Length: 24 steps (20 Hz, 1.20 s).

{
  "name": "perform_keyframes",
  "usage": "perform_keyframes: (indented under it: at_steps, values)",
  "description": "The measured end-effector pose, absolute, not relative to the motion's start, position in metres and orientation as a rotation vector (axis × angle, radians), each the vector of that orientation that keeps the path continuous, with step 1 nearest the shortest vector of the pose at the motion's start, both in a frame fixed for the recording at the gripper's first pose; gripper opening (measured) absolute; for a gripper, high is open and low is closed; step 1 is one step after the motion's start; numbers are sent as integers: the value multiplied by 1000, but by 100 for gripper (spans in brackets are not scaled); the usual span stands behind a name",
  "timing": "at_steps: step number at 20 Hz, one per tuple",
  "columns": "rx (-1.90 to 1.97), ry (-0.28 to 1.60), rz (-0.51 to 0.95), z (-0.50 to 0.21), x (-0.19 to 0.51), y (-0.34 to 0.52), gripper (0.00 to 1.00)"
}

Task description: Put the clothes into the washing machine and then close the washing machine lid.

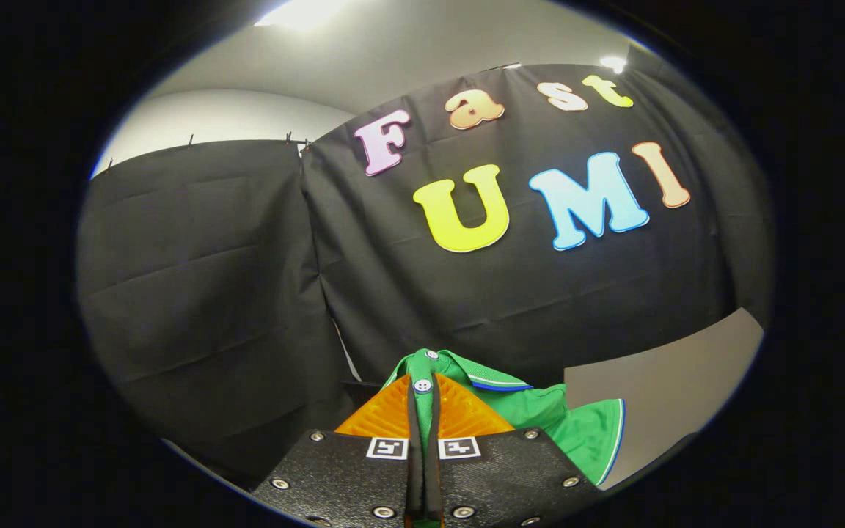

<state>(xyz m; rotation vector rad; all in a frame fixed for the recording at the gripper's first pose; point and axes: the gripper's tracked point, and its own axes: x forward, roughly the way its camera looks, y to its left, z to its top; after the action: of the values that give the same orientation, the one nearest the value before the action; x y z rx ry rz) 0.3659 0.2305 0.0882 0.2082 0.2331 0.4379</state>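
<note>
A green polo shirt (540, 414) with white buttons and a blue-and-white trimmed collar hangs from my gripper (422, 396). Both fingers press together on its button placket, with a strip of green fabric pinched between them. The rest of the shirt drapes to the right of the fingers, a sleeve or hem edge hanging low beside them. I am raised and pointing toward the booth's black cloth wall.
The black cloth wall (246, 279) stands ahead and to the left, with a corner seam just left of the fingers. A grey floor or surface patch (679, 374) lies to the right beyond the shirt. White ceiling with lights is above.
</note>
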Motion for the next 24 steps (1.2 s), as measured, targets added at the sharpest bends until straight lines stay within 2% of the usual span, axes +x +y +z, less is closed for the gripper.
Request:
perform_keyframes:
  at_steps: [14,24]
  values:
    - [168,338,494,21,365,320,1]
    - [85,424,447,-53,376,343,2]
